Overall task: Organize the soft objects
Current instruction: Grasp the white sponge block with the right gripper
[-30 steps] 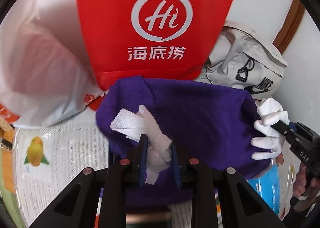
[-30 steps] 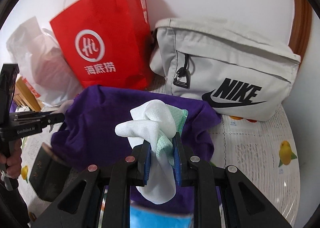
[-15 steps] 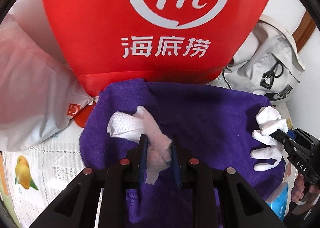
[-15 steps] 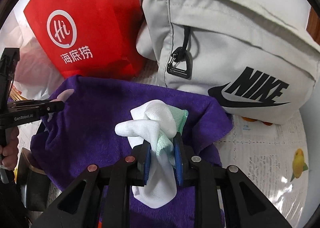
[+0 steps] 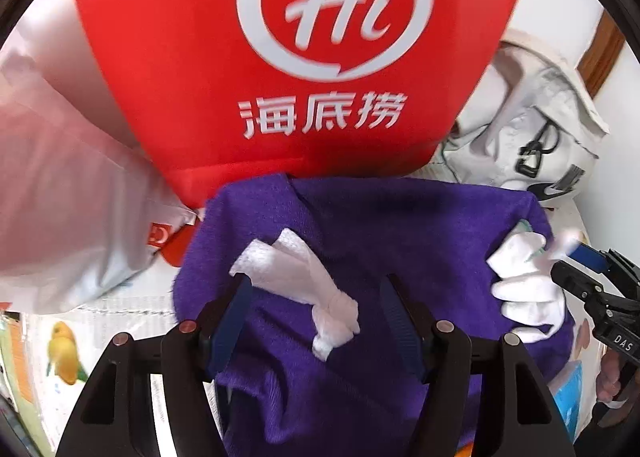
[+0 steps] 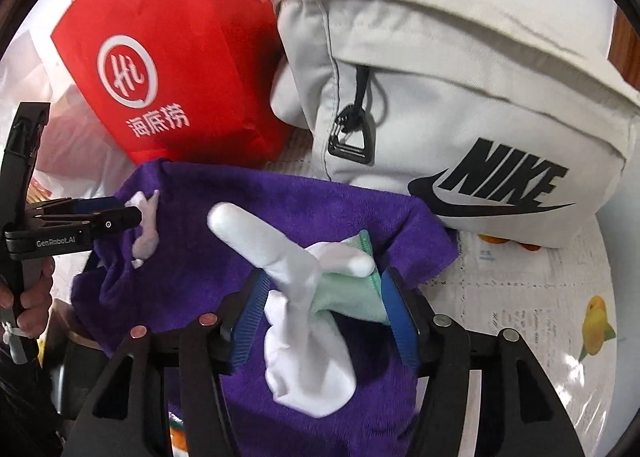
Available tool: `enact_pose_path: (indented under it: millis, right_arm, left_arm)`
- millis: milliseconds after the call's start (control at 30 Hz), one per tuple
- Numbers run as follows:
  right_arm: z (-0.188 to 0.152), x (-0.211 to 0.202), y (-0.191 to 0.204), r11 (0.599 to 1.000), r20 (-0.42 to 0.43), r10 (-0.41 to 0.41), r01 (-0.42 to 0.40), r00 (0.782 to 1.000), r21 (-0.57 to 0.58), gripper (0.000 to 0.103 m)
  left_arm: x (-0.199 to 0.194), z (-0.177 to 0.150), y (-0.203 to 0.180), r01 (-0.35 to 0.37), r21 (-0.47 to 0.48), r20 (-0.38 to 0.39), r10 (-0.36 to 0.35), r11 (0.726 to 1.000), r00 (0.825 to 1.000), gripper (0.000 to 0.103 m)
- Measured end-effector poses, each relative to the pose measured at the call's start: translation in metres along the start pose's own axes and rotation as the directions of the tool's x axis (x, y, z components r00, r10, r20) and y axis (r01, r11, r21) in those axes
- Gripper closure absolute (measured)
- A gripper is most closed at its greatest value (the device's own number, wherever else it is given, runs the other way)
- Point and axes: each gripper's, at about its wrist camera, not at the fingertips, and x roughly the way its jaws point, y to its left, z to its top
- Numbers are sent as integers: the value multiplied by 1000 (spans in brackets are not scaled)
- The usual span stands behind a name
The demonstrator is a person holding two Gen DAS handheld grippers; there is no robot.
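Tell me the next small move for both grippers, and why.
Probably lift both clear. The left gripper and right gripper have just opened; the white cloth and white glove lie loose between the jaws on the purple towel.

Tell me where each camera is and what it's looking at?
Left wrist: sits on the left gripper, looks down past its open fingers at a white wipe on the purple towel; red bag behind.
Right wrist: sits on the right gripper, looks down at a white glove; grey Nike bag behind; a hand shows at left.
Both share towel, red bag, Nike bag.
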Motion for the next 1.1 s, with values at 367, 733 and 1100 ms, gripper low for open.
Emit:
enact_pose_path:
  millis: [367, 733, 1100]
  right_arm:
    - [-30, -97, 37, 1000, 92, 12, -10, 996, -24, 44]
    - [-125, -178, 70, 999, 114, 47, -44, 992, -23, 42]
    - [-220, -199, 96, 986, 93, 151, -144, 984, -78, 40]
  left_arm:
    - [-104, -45, -3, -34, 42, 100, 30, 999, 995, 38]
    - [-185, -123, -9, -7, -33, 133, 12, 999, 991, 38]
    - [-191, -215, -2, -10, -130, 85, 21, 991, 996, 38]
